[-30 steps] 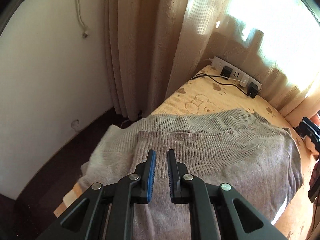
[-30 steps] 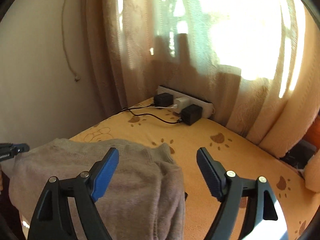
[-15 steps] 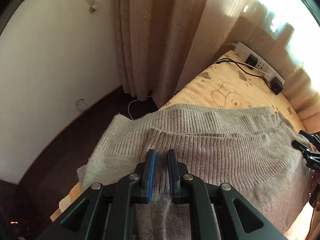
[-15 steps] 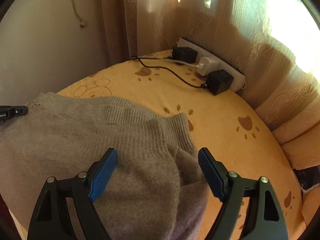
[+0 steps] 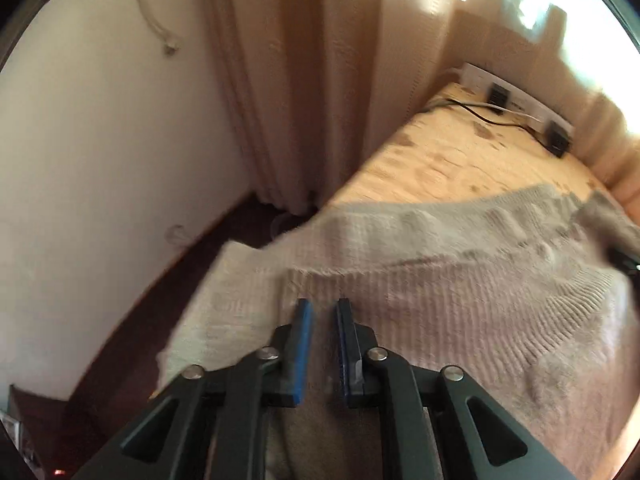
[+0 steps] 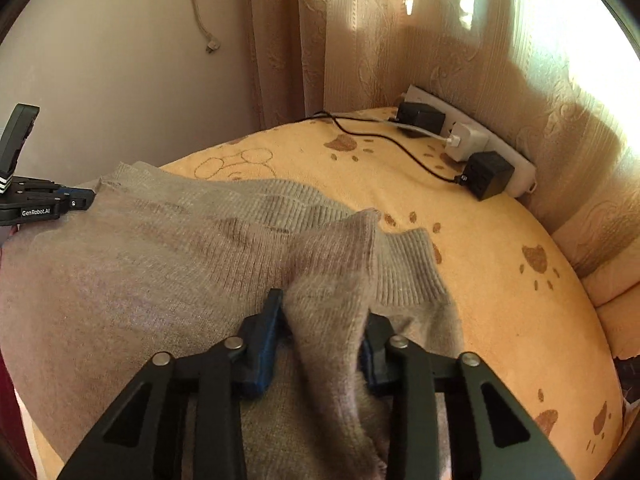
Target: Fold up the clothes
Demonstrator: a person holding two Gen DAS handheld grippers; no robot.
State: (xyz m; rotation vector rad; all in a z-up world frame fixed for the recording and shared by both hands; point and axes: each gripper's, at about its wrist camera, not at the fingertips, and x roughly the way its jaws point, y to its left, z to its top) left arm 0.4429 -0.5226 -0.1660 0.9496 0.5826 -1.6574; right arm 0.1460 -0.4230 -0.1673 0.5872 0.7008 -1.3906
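The right gripper (image 6: 320, 320) was closing its jaws around a raised fold of the grey sweater (image 6: 160, 272), fabric bunched between the blue pads. The left gripper (image 5: 322, 320), nearly closed, pinched the sweater's ribbed near-left edge. The sweater lay spread across the yellow blanket (image 6: 500, 300). Far right, a power strip (image 6: 472, 140) sat against the curtain (image 6: 360, 40).

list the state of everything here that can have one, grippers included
grey sweater: lying on the bed, partly folded, a bunched fold raised at its right edge
left gripper: shut on the sweater's ribbed edge
right gripper: jaws closing, the raised fold between them
power strip: two black adapters and a white charger plugged in
curtain: drawn, sunlit
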